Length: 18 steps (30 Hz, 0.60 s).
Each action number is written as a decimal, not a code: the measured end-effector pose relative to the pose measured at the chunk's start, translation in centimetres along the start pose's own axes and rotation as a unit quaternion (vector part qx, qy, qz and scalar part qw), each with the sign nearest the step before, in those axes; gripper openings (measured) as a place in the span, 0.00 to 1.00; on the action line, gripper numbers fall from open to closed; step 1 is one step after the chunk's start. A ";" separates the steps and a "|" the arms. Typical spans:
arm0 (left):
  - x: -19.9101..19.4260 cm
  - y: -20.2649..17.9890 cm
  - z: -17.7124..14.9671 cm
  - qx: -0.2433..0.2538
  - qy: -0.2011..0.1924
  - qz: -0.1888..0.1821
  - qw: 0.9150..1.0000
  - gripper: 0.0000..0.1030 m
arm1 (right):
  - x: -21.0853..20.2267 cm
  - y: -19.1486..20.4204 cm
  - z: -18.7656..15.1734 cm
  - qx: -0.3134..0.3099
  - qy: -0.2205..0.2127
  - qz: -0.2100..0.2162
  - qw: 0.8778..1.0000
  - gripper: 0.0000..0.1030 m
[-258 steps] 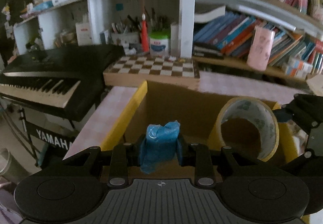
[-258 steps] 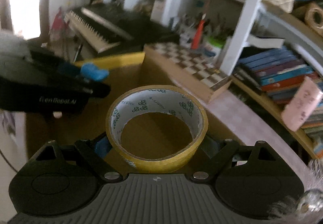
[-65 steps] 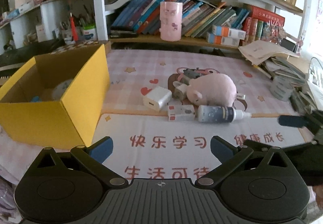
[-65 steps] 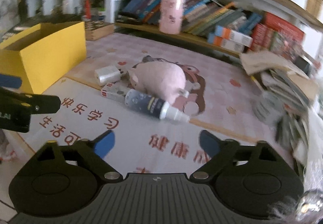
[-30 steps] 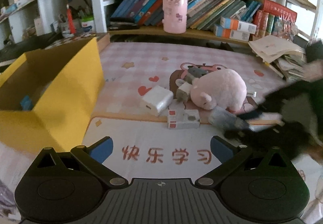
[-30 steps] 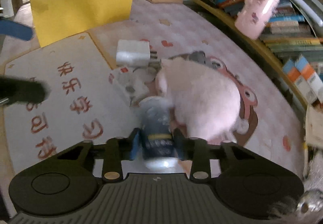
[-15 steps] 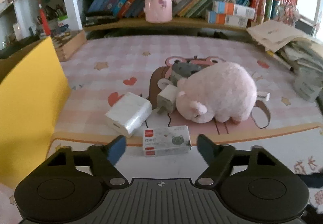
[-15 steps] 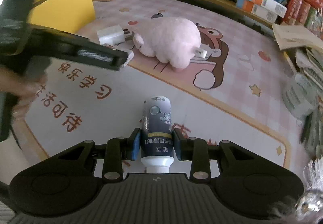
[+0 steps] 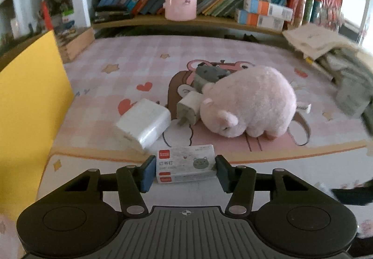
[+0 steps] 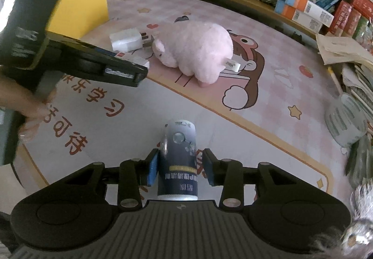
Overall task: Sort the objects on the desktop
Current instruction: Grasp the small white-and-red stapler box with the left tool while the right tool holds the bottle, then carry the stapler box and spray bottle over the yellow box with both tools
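Both jaws closing flank staple box (image 9: 185,163) beside mat edge (image 9: 303,150).

left claw (image 9: 185,171) angled down, jaws closing, right claw (image 10: 180,167) opening

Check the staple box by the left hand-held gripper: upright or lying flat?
Lying flat. The staple box rests on its broad face on the mat, printed top facing up, between the closing left hand-held gripper.
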<state>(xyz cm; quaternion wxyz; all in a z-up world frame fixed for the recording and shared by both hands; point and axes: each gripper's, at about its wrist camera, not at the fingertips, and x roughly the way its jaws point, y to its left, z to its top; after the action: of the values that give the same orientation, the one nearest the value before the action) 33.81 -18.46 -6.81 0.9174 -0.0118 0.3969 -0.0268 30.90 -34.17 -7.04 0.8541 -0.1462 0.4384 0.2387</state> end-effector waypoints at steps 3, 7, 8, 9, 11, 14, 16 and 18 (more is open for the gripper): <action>-1.9 0.8 -0.4 -0.013 -0.007 -0.016 1.000 0.51 | 0.2 -0.5 0.2 0.021 0.003 0.018 1.000 0.30; -4.4 1.6 -1.0 -0.028 -0.013 -0.034 0.999 0.51 | 0.2 -0.3 0.2 0.026 0.004 0.015 1.000 0.29; -4.8 1.7 -1.1 -0.028 -0.015 -0.036 0.999 0.51 | 0.2 -0.2 0.2 0.032 0.002 0.011 0.999 0.29; -5.5 1.7 -1.2 -0.027 -0.019 -0.037 0.999 0.51 | 0.0 -0.2 0.1 0.038 -0.002 0.007 0.999 0.29; -6.6 1.8 -1.3 -0.025 -0.027 -0.040 0.999 0.51 | -0.6 -0.1 0.0 0.047 -0.016 0.002 0.999 0.29; -8.3 2.0 -1.5 -0.024 -0.040 -0.045 0.998 0.51 | -1.7 0.1 0.2 0.054 -0.036 -0.004 0.998 0.29; -9.4 2.1 -1.6 -0.028 -0.048 -0.050 0.997 0.51 | -2.4 0.4 0.3 0.057 -0.045 -0.003 0.997 0.29; -10.2 2.4 -1.7 -0.033 -0.054 -0.054 0.997 0.51 | -3.1 0.7 0.4 0.056 -0.053 -0.002 0.997 0.29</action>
<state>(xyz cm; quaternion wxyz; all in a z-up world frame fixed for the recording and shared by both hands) 25.70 -15.51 -0.71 0.9338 -0.0650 0.3461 -0.0623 29.24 -34.22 -4.31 0.8835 -0.0857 0.4050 0.2193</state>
